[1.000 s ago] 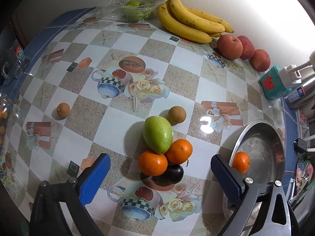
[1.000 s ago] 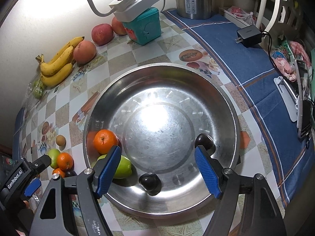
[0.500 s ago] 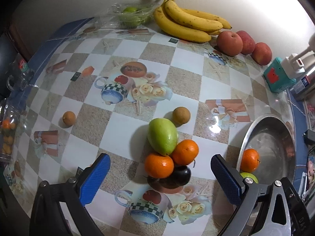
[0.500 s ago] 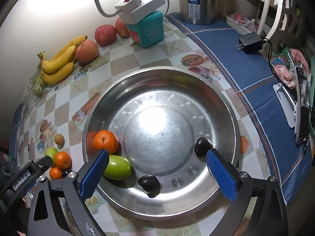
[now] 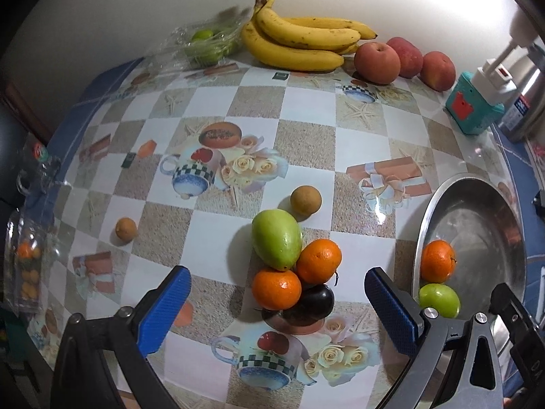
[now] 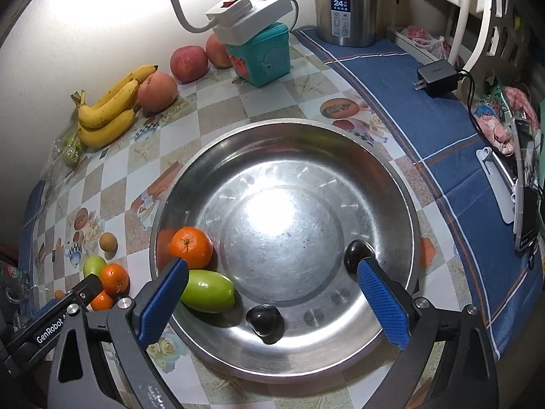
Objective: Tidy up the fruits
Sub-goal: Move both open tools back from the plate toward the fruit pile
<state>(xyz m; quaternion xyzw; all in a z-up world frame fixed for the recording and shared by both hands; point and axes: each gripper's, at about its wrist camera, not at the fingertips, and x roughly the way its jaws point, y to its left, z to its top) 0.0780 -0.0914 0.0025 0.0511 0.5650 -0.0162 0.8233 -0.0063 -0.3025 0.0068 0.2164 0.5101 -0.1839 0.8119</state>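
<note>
From the left wrist, the view has rolled a little since a second ago, and more of the steel bowl (image 5: 477, 225) shows, now with a second green fruit in it. The left gripper (image 5: 277, 289) hangs wide open over a touching cluster: a smooth green mango (image 5: 276, 238) with its long axis running up-left to down-right, two oranges (image 5: 318, 260) and a dark plum (image 5: 315, 301).

From the right wrist, the right gripper (image 6: 270, 277) has spread its jaws wide, empty, above the bowl. The green fruit (image 6: 207, 291) lies on its side near the rim, beside an orange (image 6: 190, 247).
</note>
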